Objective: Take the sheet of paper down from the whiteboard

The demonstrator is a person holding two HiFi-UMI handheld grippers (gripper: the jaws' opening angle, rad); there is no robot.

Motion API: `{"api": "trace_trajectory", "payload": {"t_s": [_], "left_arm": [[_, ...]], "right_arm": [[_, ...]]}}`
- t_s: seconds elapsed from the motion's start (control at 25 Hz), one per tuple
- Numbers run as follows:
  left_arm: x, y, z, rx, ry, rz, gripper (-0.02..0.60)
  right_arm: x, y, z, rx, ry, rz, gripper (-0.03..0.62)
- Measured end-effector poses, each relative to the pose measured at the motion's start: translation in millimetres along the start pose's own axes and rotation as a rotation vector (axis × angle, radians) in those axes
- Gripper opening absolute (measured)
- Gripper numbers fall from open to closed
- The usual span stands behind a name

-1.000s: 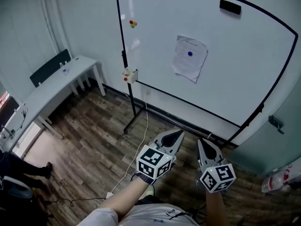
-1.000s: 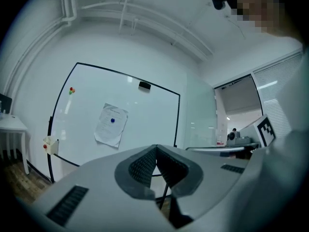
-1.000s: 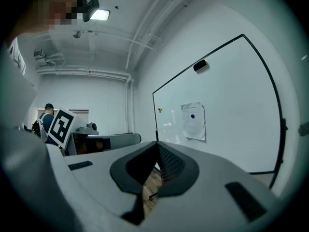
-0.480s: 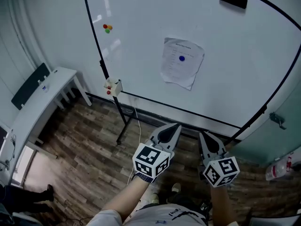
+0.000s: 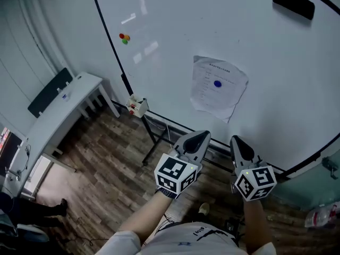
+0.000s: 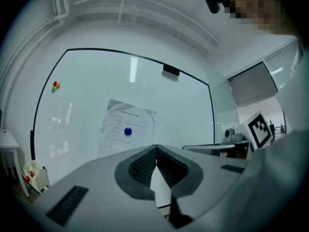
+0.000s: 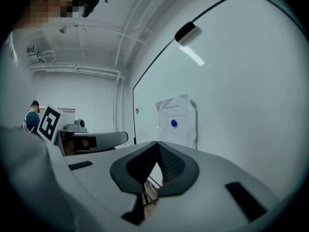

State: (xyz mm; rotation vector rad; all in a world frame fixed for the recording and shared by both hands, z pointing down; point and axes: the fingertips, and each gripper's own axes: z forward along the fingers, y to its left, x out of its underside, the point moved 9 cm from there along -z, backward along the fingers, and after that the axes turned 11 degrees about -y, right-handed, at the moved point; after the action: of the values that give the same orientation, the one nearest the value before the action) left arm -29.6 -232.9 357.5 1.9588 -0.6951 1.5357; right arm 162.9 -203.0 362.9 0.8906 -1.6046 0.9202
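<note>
A printed sheet of paper (image 5: pixel 217 87) hangs on the whiteboard (image 5: pixel 175 41), pinned by a blue round magnet (image 5: pixel 217 83). The sheet also shows ahead in the left gripper view (image 6: pixel 126 126) and in the right gripper view (image 7: pixel 176 120). My left gripper (image 5: pixel 202 135) is held level below the sheet, short of the board, its jaws shut with nothing between them. My right gripper (image 5: pixel 237 140) sits beside it to the right, also shut and empty. Both point toward the board.
A black eraser (image 5: pixel 292 1) sticks to the board's upper right, and small coloured magnets (image 5: pixel 124 37) at its upper left. A small marker box (image 5: pixel 137 105) hangs on the board's stand. A white desk (image 5: pixel 56 116) stands at the left on the wood floor.
Both grippers and the head have moved closer to the whiteboard; the sheet now looms larger and nearer above the jaws. Both grippers stayed shut.
</note>
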Motion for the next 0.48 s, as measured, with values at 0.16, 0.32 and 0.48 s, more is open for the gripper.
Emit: {"api": "trace_trajectory", "payload": {"t_s": [0.16, 0.32, 0.48], "left_arm": [[4, 12, 40, -0.053, -0.006, 0.058, 0.014], [8, 24, 68, -0.079, 0.007, 0.1, 0.015], [6, 36, 90, -0.068, -0.016, 0.115, 0.017]], "right_arm": [[4, -39, 30, -0.025, 0.013, 0.018, 0.005], [10, -59, 49, -0.032, 0.019, 0.049, 0.005], [12, -68, 66, -0.014, 0.013, 0.029, 0.005]]}}
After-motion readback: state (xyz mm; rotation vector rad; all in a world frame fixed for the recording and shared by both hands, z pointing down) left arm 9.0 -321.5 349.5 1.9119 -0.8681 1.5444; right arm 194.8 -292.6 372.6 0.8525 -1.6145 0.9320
